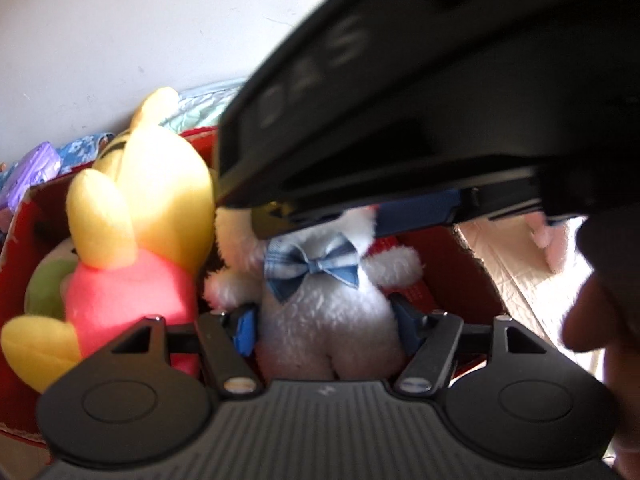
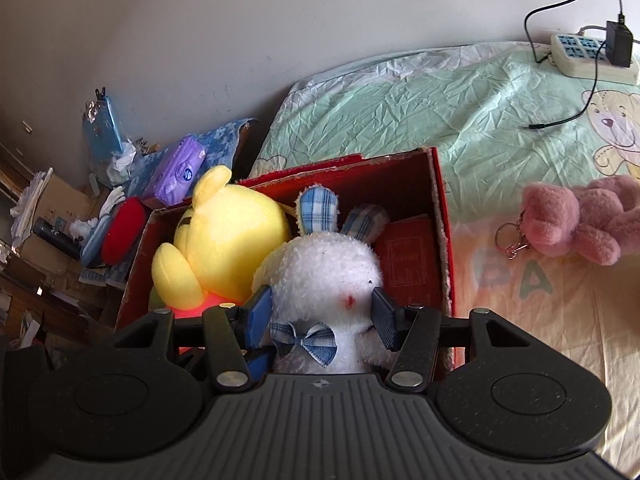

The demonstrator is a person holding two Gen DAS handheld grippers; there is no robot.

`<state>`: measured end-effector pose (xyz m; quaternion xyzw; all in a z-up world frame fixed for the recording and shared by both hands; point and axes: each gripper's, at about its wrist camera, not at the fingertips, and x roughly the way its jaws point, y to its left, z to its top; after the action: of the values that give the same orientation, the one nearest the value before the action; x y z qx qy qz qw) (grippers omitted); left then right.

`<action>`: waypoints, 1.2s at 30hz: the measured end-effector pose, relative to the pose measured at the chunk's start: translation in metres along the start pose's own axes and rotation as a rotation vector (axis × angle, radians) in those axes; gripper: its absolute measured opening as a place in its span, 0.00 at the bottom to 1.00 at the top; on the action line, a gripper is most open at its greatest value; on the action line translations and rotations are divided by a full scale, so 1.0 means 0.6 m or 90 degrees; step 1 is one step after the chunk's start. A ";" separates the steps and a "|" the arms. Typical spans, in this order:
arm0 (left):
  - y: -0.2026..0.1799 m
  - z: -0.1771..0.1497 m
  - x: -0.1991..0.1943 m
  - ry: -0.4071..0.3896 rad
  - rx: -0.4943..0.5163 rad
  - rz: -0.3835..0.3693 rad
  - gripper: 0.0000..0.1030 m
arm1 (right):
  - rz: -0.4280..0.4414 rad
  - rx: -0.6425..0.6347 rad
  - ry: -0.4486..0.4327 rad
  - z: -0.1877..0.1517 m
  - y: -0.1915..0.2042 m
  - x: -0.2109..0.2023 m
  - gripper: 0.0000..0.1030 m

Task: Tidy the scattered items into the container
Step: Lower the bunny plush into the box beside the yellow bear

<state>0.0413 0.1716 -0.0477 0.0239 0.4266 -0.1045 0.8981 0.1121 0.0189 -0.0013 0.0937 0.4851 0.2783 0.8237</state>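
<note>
red box (image 2: pixel 438 216) interior panel with unreadable print, white rabbit (image 2: pixel 320 276) inside

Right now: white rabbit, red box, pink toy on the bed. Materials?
White rabbit: fluffy plush, nubby pile; checked woven-fabric ears and bow. Red box: likely cardboard, matte; rim frayed and pale at the edges. Pink toy: shaggy plush, with a shiny, probably metal, key ring.
</note>
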 end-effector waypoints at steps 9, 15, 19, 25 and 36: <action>0.010 0.008 0.010 0.020 -0.008 -0.020 0.76 | -0.002 -0.033 0.025 0.010 0.003 0.014 0.55; 0.021 0.009 0.012 0.017 -0.007 -0.045 0.75 | 0.003 -0.024 0.029 0.016 -0.004 0.021 0.55; 0.024 0.014 0.016 0.018 -0.011 -0.052 0.75 | 0.005 -0.013 0.027 0.019 -0.009 0.025 0.55; 0.031 0.019 0.024 0.020 -0.022 -0.068 0.75 | -0.005 -0.026 0.019 0.020 -0.003 0.029 0.55; 0.039 0.025 0.030 0.018 -0.037 -0.075 0.76 | -0.005 -0.026 0.013 0.022 -0.002 0.032 0.56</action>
<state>0.0687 0.1895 -0.0531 -0.0255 0.4429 -0.1444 0.8845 0.1309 0.0299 -0.0096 0.0718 0.4881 0.2860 0.8215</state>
